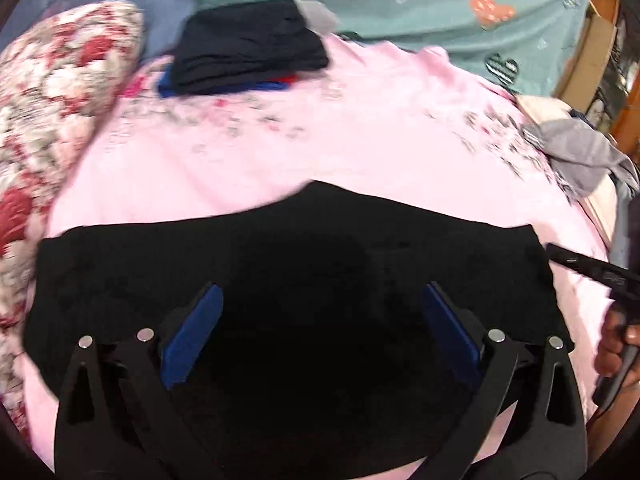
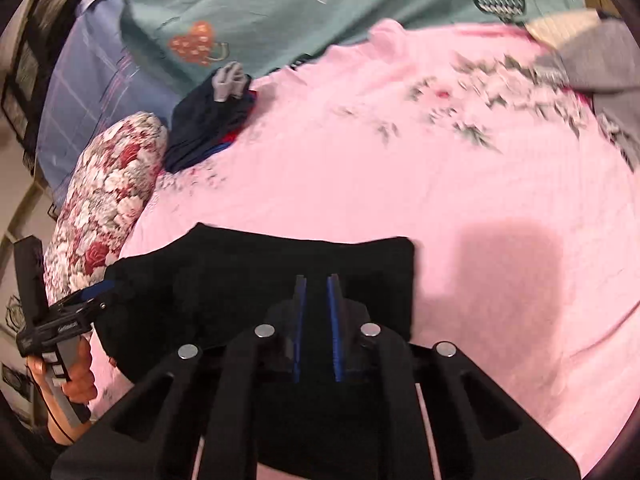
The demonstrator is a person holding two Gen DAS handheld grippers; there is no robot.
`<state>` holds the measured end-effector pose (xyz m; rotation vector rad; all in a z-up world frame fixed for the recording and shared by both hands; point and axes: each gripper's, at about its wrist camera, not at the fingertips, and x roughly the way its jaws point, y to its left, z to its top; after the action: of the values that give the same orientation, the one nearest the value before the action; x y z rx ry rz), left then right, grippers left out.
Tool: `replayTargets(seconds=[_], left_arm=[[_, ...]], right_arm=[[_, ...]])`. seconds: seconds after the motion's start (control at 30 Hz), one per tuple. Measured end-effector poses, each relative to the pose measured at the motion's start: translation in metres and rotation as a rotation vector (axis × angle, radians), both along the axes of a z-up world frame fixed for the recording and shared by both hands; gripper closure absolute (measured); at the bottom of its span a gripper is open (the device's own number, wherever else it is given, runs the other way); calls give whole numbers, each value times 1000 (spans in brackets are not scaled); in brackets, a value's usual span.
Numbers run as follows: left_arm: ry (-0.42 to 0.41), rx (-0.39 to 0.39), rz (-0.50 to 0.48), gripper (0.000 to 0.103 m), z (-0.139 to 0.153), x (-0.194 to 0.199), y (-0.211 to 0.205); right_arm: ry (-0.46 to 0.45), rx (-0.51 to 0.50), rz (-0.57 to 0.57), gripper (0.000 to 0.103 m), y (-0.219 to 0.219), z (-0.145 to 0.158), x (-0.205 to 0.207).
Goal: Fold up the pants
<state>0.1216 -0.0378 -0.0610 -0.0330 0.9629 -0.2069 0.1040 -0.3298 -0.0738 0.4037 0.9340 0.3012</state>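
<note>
Black pants [image 1: 300,240] lie flat on a pink floral bedsheet [image 1: 320,140], filling the lower half of the left wrist view. My left gripper [image 1: 322,288] hovers over them, open, its blue pads [image 1: 196,328] wide apart with nothing pinched. In the right wrist view the pants [image 2: 260,264] lie under my right gripper [image 2: 317,279]. Its blue pads stand almost together with only a thin dark slit, and no fabric shows pinched there. The right gripper [image 1: 550,247] also shows by the pants' right edge, and the left gripper [image 2: 108,286] at their left end.
A stack of folded dark, blue and red clothes [image 1: 248,52] sits at the far left of the sheet beside a floral pillow [image 1: 52,92]. A grey garment [image 1: 580,156] lies at the right edge. A teal heart-print cover [image 1: 420,0] lies beyond. A hand [image 2: 76,380] holds the left gripper's handle.
</note>
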Motion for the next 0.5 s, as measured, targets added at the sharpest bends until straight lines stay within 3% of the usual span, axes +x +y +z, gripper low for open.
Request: replayTargets(seconds=[0.03, 0.1, 0.13, 0.2, 0.27, 0.4, 0.5], left_arm=[[19, 17, -12, 3, -6, 4, -9], [76, 128, -11, 3, -27, 11, -24], [112, 186, 2, 2, -40, 14, -27], [144, 124, 40, 2, -50, 16, -16], [170, 78, 58, 2, -48, 16, -8], [175, 62, 58, 2, -43, 14, -3], [172, 65, 50, 2, -46, 14, -2]], right_arm=[[30, 18, 18, 91, 2, -9, 9], [84, -5, 18, 91, -1, -29, 29], [76, -19, 0, 99, -11, -37, 41], [62, 28, -65, 103, -33, -39, 45], [32, 4, -106, 103, -37, -30, 40], [-2, 85, -5, 97, -33, -10, -3], [74, 63, 66, 97, -26, -23, -45]])
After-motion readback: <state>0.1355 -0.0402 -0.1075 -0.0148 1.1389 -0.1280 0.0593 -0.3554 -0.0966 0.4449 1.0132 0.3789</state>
